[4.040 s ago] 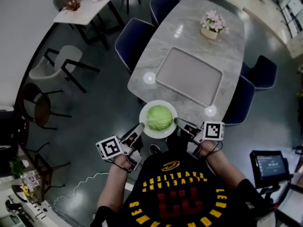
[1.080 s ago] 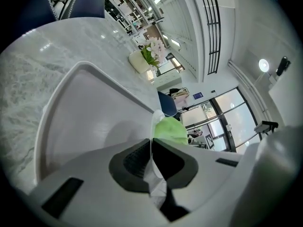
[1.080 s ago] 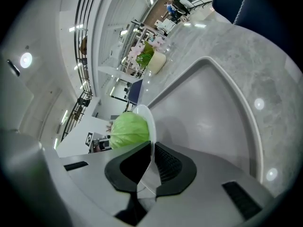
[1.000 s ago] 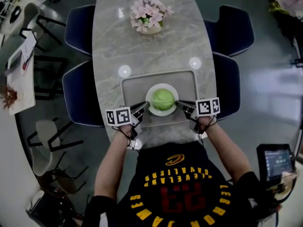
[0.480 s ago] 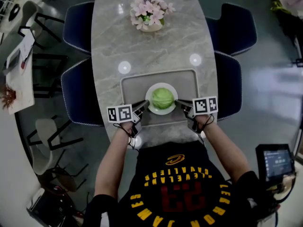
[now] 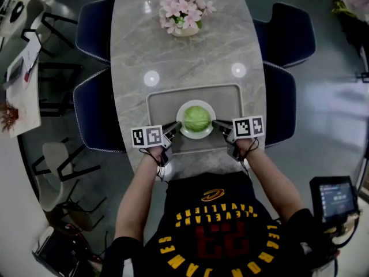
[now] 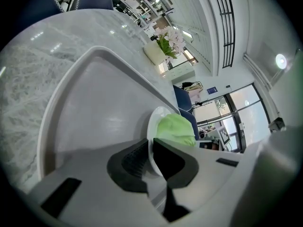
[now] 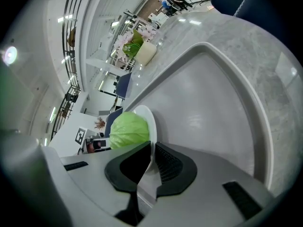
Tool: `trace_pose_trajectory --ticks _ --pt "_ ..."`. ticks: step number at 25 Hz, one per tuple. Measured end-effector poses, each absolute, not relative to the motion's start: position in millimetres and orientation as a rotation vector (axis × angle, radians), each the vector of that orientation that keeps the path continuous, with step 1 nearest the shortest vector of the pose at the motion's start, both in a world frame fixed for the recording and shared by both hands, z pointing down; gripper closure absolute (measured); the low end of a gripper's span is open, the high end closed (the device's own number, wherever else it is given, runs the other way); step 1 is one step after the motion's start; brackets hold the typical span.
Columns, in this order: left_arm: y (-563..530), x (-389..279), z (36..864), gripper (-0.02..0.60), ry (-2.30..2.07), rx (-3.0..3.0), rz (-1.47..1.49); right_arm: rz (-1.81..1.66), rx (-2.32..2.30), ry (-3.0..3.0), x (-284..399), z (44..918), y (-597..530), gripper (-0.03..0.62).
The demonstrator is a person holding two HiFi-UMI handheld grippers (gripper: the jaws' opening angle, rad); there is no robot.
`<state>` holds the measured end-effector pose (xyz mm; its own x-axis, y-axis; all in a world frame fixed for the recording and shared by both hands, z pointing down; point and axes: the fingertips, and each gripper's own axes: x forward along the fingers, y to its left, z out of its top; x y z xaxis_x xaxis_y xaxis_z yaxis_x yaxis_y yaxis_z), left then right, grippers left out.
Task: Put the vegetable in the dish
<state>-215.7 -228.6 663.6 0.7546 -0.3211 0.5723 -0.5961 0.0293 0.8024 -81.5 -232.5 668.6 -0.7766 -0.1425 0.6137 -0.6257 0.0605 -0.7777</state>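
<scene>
A grey tray (image 6: 161,105) lies on the near end of the marble table (image 6: 184,51), with a pot of pink flowers (image 6: 183,13) at the far end. Dark blue chairs (image 6: 95,114) flank both long sides. Nothing stands between your grippers and the tray.

The cabbage (image 6: 196,119) sits in the middle of the white dish (image 6: 180,115), and the dish is over the tray's centre. You cannot tell whether it rests on the tray. The cabbage is a round head with no clear long axis.

Your left gripper (image 6: 174,126) pinches the dish's left rim between its jaws. Your right gripper (image 6: 216,123) pinches the right rim the same way.
</scene>
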Motion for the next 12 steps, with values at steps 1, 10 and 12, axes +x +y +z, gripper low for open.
trace_pose_trajectory --ticks 1,10,12 --pt "-228.5 -215.9 663.9 0.560 -0.762 1.574 0.258 1.757 0.766 -1.968 -81.7 668.8 -232.2 0.576" --pt "-224.5 -218.4 670.7 0.552 -0.818 1.531 0.343 1.761 0.772 -1.937 -83.4 669.7 -231.5 0.576" --pt "-226.6 -217.8 673.2 0.551 -0.822 1.526 0.357 1.759 0.772 -1.929 -83.1 673.1 -233.7 0.576"
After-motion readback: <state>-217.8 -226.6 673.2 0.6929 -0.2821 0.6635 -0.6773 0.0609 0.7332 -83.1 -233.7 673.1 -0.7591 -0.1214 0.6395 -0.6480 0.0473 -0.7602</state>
